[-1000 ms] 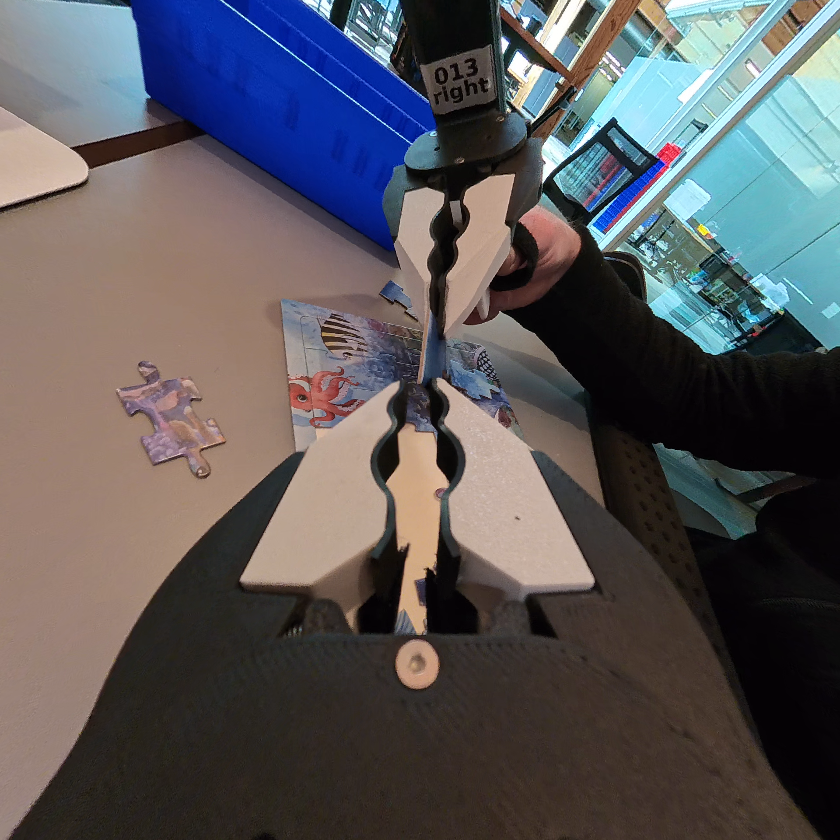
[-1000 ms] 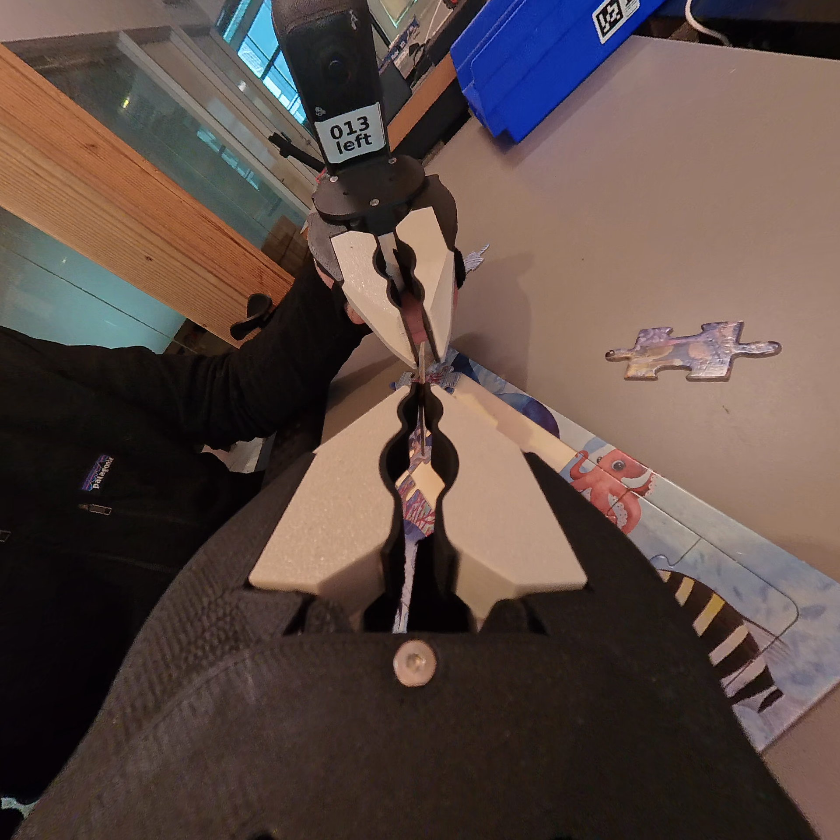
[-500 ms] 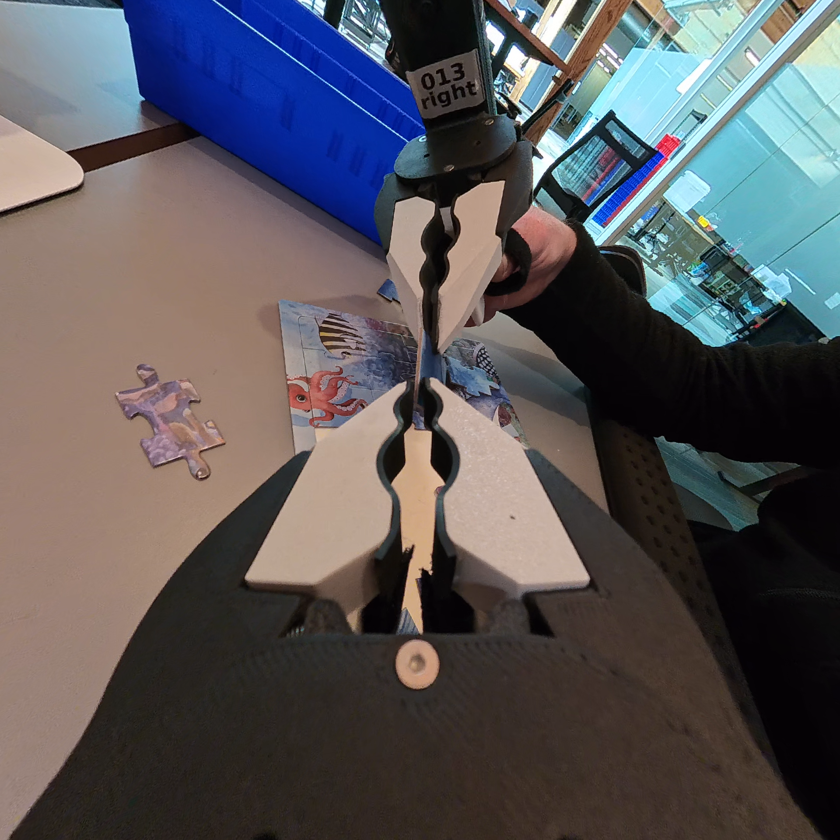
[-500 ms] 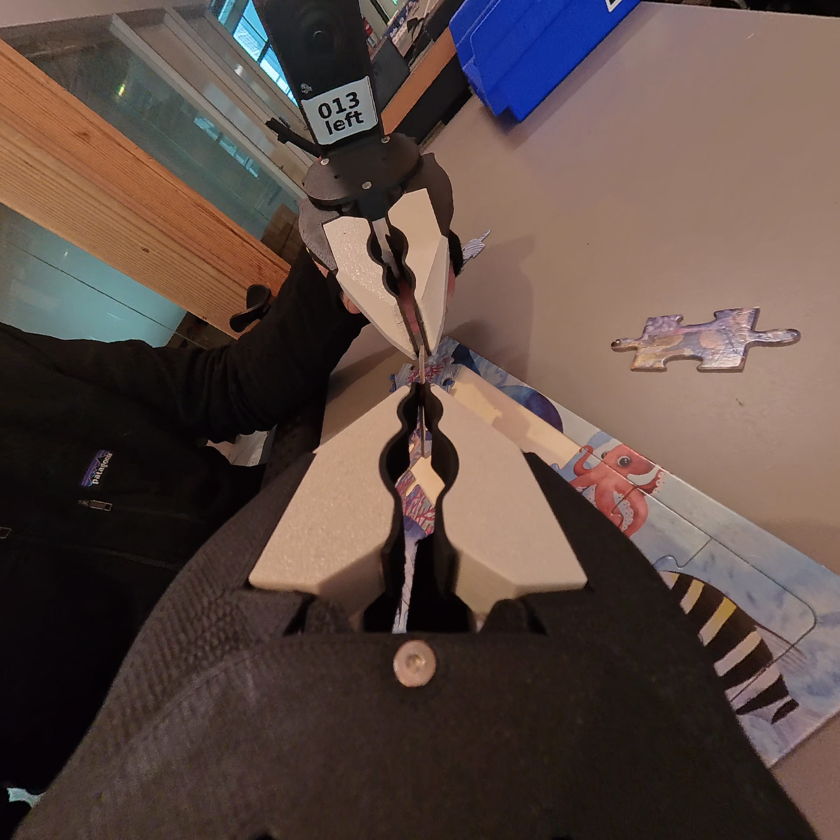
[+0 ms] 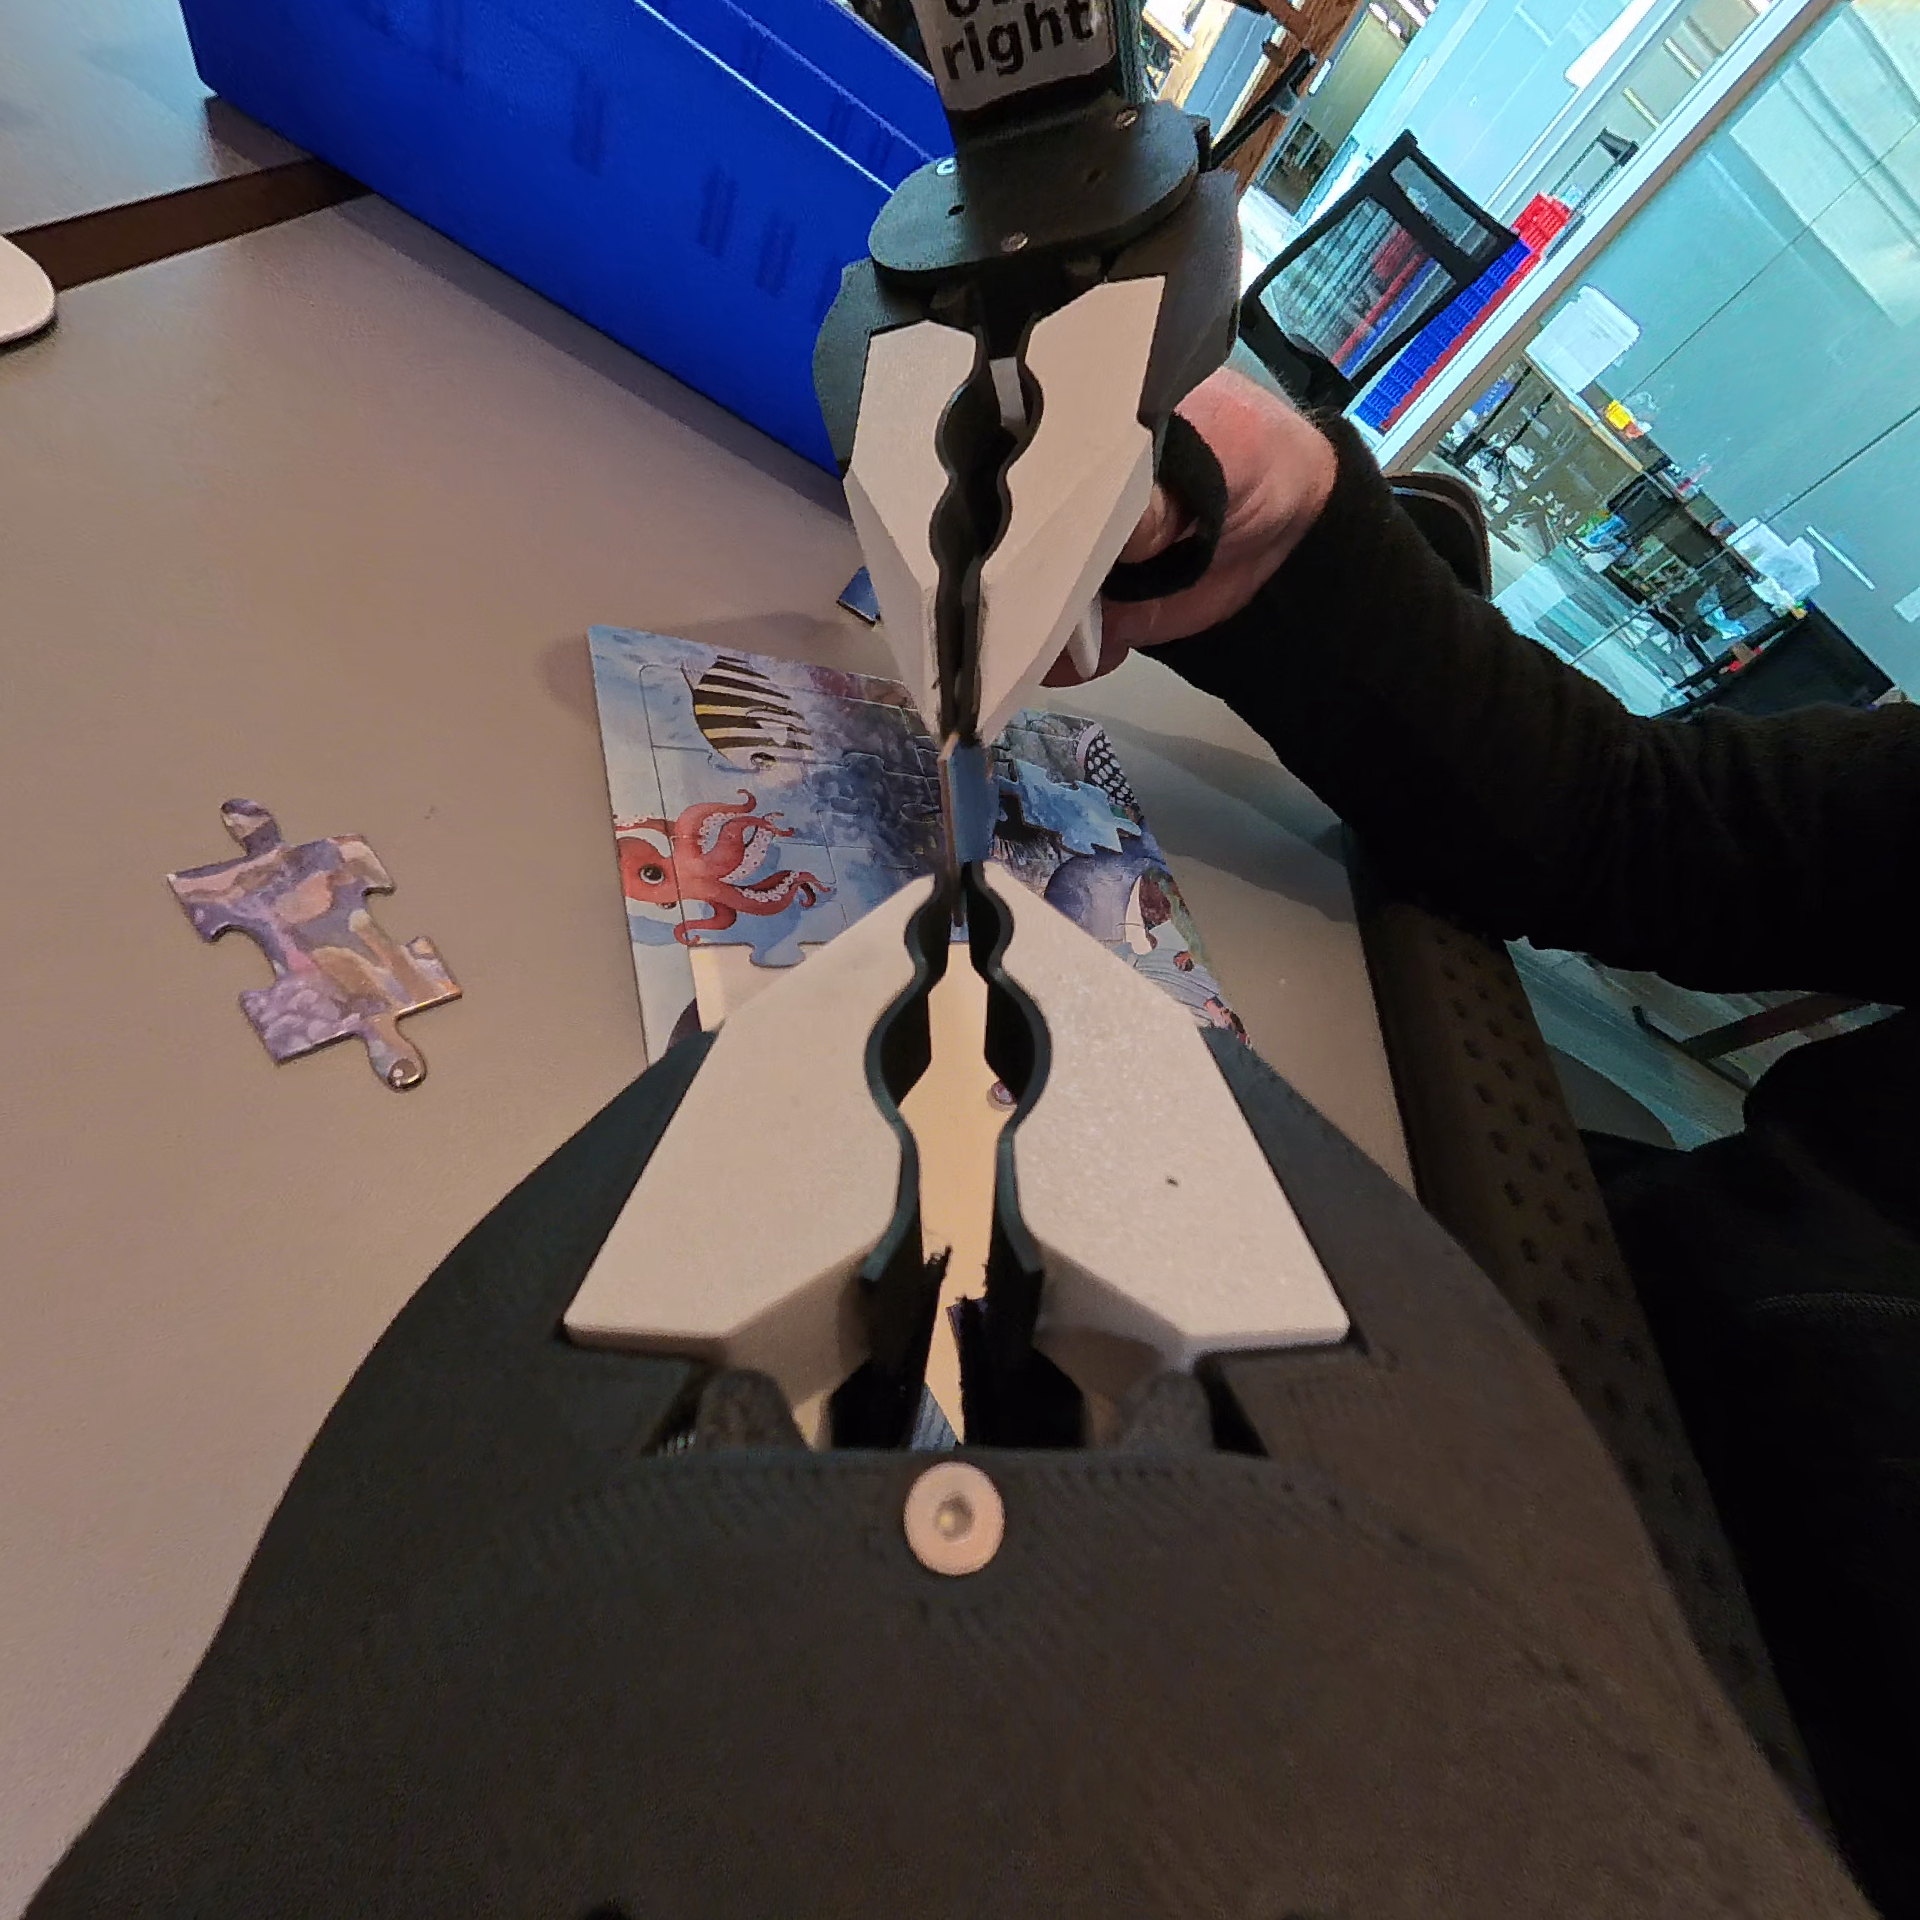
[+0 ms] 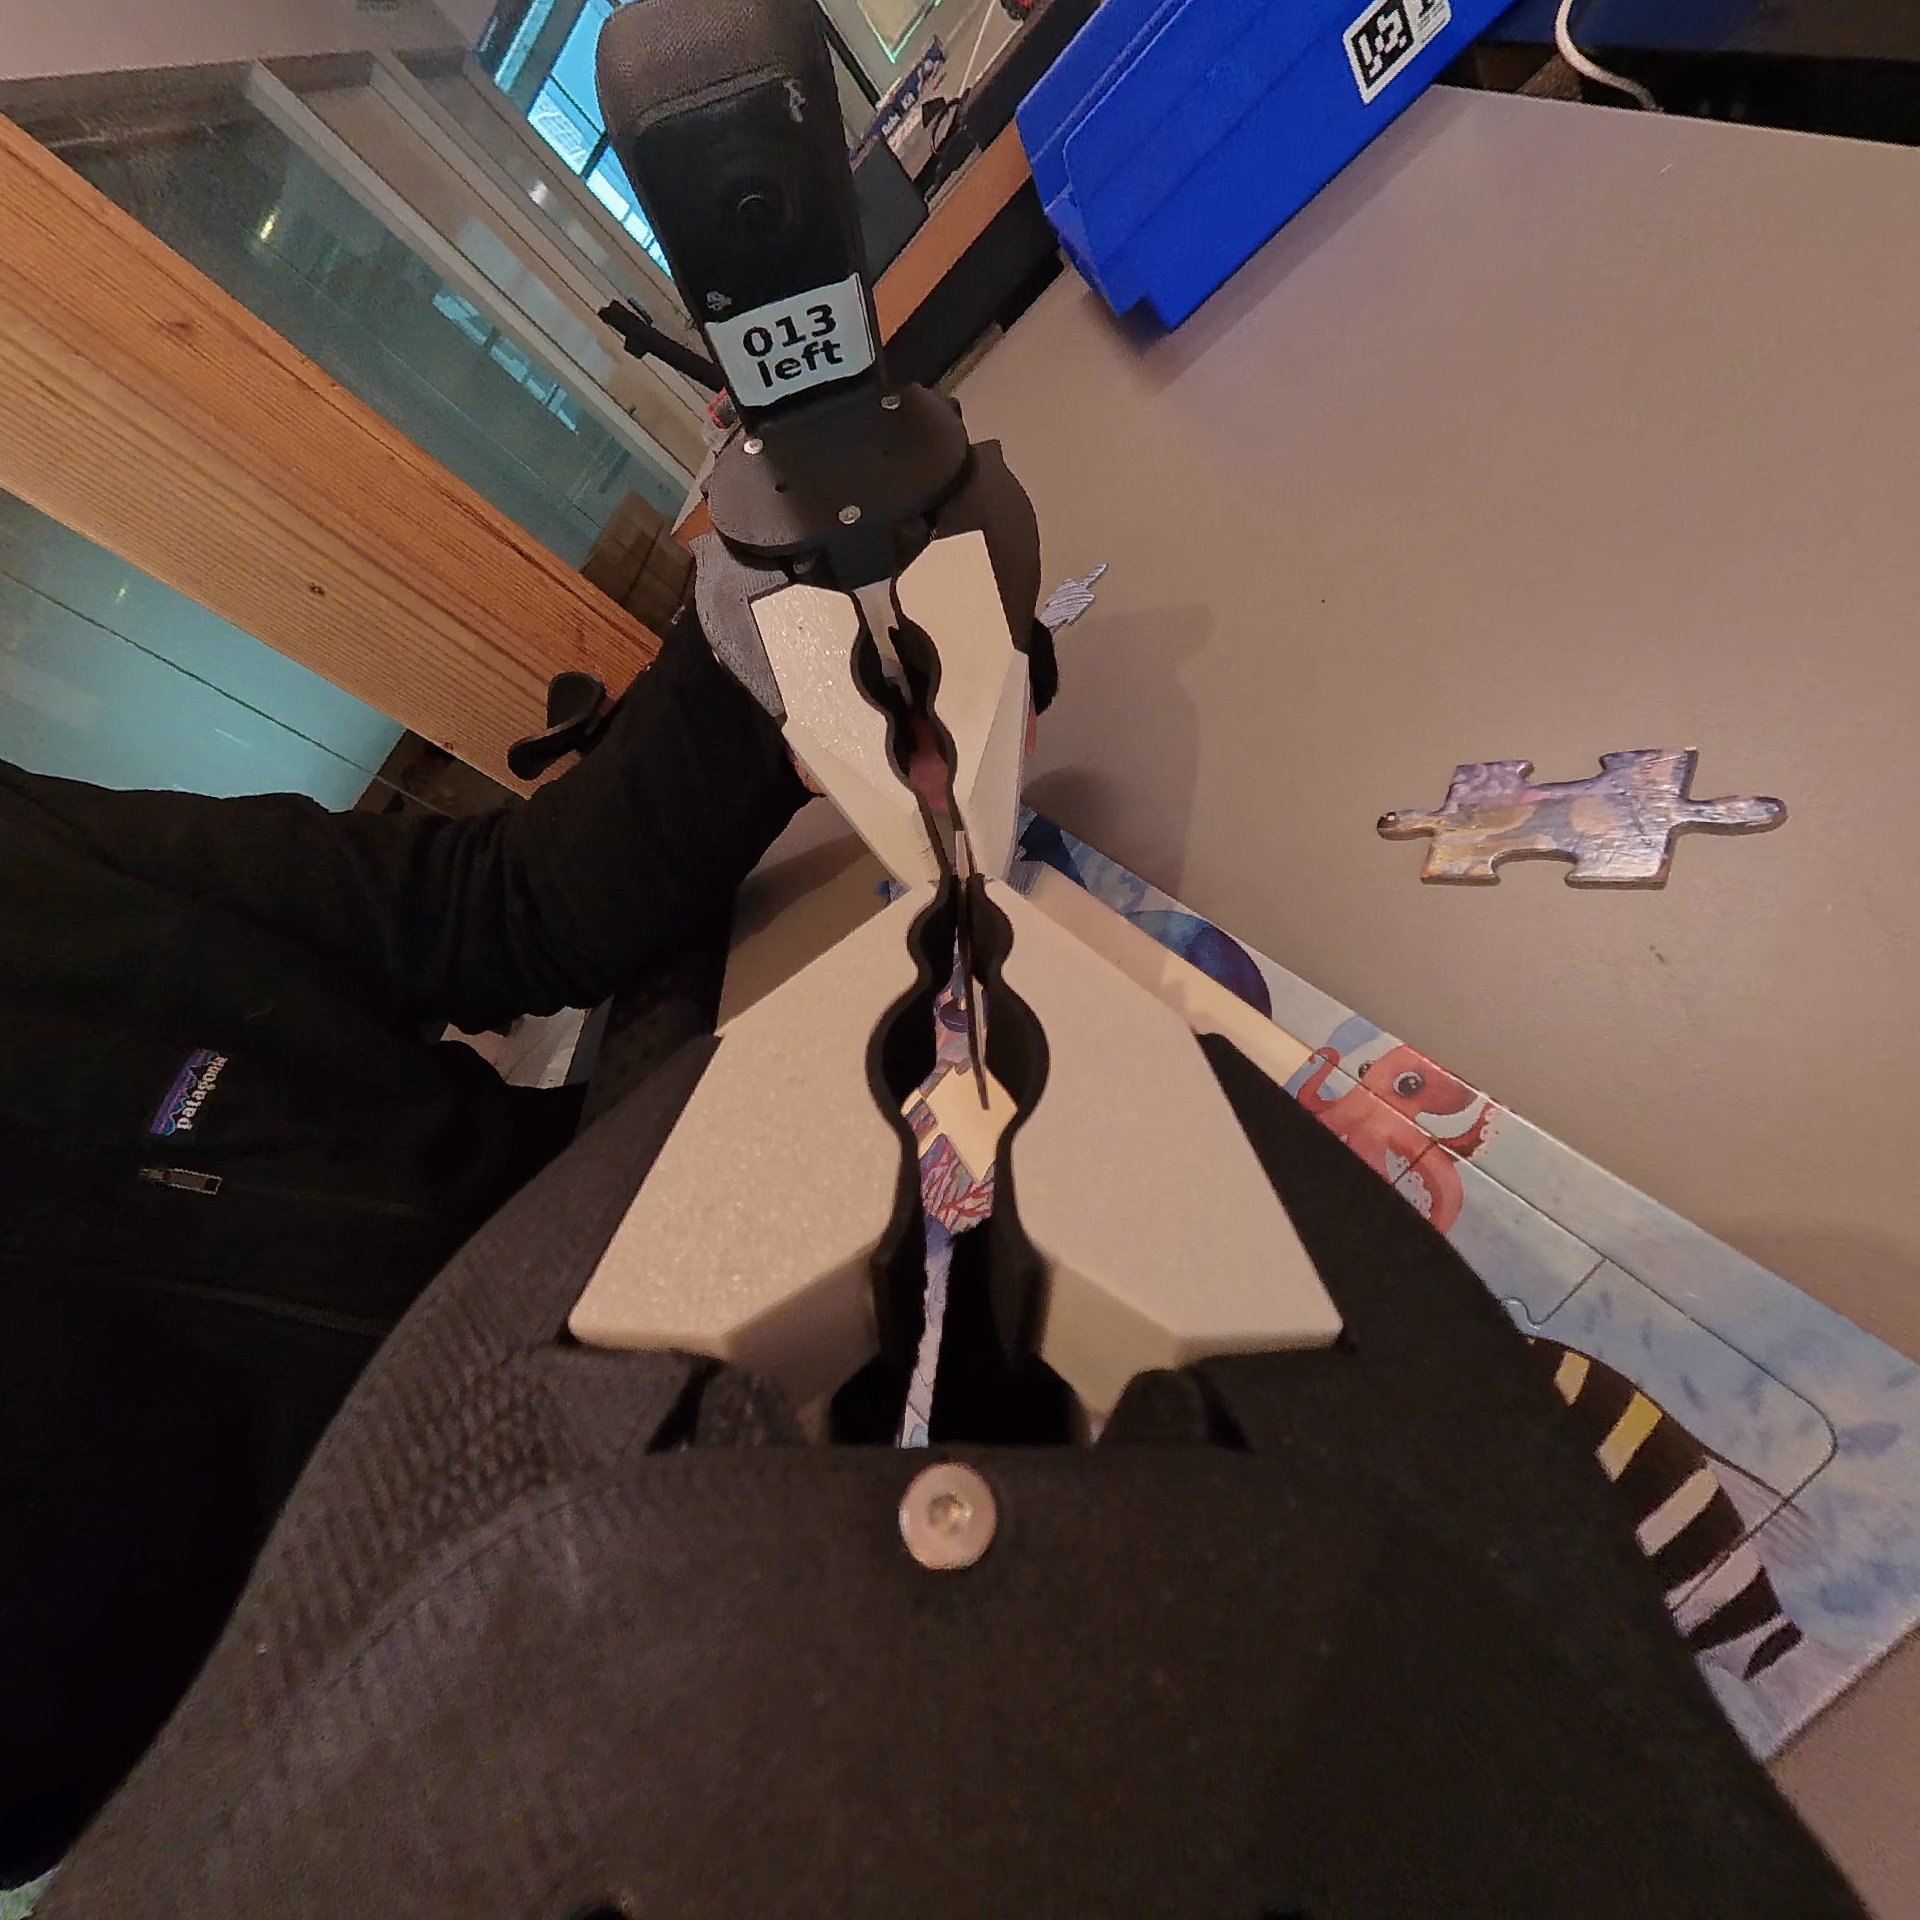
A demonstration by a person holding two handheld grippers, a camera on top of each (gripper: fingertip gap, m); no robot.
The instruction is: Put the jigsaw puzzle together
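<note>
A thin blue puzzle piece (image 5: pixel 966 805) is held edge-on in the air between my two grippers, which face each other tip to tip. My left gripper (image 5: pixel 954 902) is shut on its near end and my right gripper (image 5: pixel 957 719) on its far end. In the right wrist view the piece (image 6: pixel 975 1023) runs inside my right gripper (image 6: pixel 961 896), and the left gripper (image 6: pixel 958 844) meets it from above. Below lies the partly built puzzle (image 5: pixel 748 821) (image 6: pixel 1621 1309) with a red octopus and a striped fish. A loose purple piece (image 5: pixel 312 935) (image 6: pixel 1579 821) lies apart on the grey table.
Blue bins (image 5: pixel 582 177) (image 6: pixel 1247 156) stand along the table's far side. A small loose piece (image 5: pixel 857 597) (image 6: pixel 1075 597) lies beyond the puzzle. A person's hand (image 5: pixel 1247 499) and black sleeve hold the right gripper. A perforated chair (image 5: pixel 1486 1091) stands at the table's edge. My left and right fingertips are right by each other.
The two grippers have drawn closer together over the puzzle, so each looms larger in the other's view. Both stay shut on the piece.
</note>
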